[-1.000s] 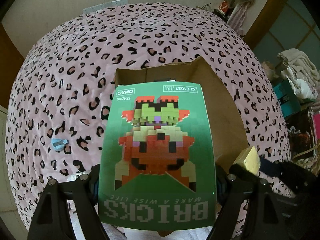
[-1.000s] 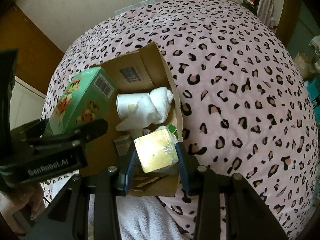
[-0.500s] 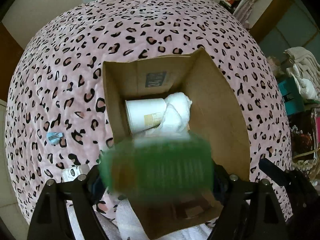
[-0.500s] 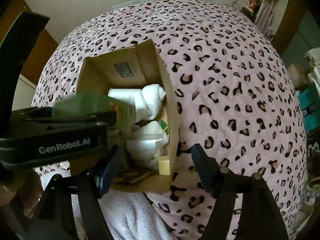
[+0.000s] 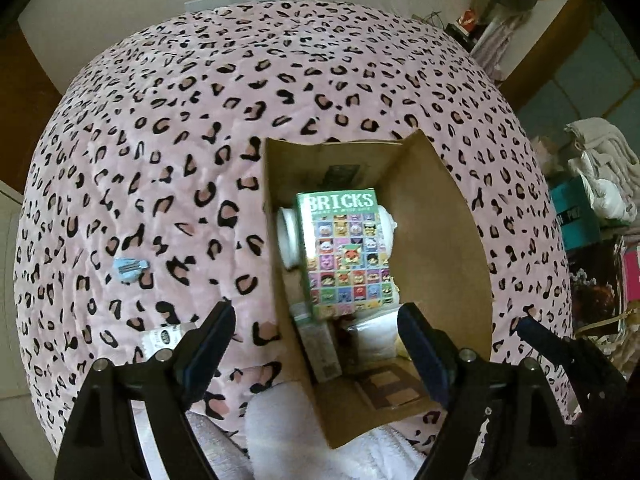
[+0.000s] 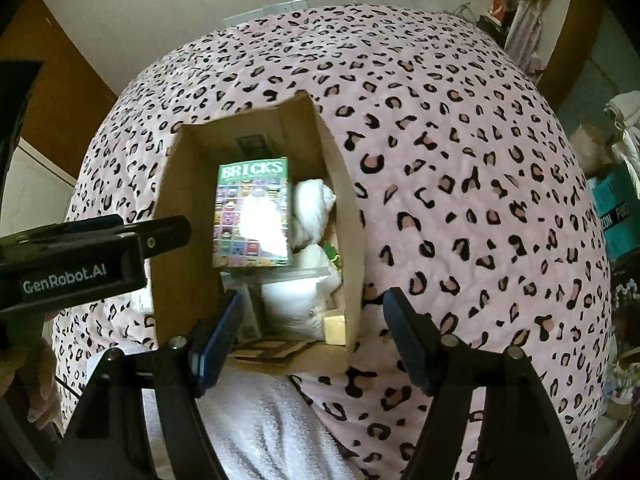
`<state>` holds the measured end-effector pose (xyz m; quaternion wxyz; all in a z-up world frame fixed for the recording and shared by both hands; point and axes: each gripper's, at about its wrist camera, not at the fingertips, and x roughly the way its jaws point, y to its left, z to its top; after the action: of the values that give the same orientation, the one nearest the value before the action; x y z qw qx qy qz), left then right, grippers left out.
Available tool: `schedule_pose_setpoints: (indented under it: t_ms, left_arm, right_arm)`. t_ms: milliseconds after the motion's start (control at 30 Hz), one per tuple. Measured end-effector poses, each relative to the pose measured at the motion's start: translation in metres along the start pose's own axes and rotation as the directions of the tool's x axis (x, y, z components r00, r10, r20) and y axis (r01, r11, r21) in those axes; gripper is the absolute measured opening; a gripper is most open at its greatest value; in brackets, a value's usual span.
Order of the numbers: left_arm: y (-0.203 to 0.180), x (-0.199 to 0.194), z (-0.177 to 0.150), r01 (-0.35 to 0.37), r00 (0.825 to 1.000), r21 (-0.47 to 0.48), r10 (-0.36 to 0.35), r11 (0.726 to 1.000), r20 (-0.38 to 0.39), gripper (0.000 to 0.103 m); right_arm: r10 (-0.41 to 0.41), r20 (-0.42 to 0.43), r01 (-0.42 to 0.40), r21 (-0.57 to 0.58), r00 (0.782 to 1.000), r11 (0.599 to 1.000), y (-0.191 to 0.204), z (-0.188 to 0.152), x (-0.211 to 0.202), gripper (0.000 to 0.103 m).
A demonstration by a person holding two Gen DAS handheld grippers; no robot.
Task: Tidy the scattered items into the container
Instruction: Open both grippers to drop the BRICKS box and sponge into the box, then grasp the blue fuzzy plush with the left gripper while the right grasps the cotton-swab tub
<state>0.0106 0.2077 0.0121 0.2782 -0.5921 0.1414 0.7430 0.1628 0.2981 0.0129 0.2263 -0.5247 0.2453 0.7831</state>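
Inside the cardboard box [image 5: 436, 240], the green BRICKS box [image 5: 346, 254] lies face up on a white cup [image 5: 289, 236] and white cloth [image 6: 314, 210]. A small yellow block [image 6: 335, 330] sits in the near right corner of the cardboard box. Both tools hover above the near edge: the left tool [image 5: 316, 344] has its fingers spread and empty, and the right tool [image 6: 312, 336] likewise stands wide apart, holding nothing. On the leopard-print bed [image 5: 200, 120], left of the cardboard box, rest a blue clip [image 5: 129, 269] and what appears to be a small labelled packet [image 5: 162, 338].
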Motion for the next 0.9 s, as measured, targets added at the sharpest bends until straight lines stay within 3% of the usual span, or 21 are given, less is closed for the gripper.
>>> schedule_pose_setpoints:
  t_ms: [533, 900]
  left_arm:
    - [0.044, -0.022, -0.019, -0.028, 1.000, -0.043, 0.029, 0.999, 0.011, 0.085]
    - [0.123, -0.030, -0.038, -0.067, 0.997, -0.136, 0.070, 0.988, 0.017, 0.085]
  right_arm:
    - [-0.021, 0.010, 0.022, -0.087, 1.000, 0.996, 0.058, -0.003, -0.017, 0.074]
    - [0.017, 0.008, -0.015, -0.226, 1.000, 0.974, 0.136, -0.009, -0.017, 0.074]
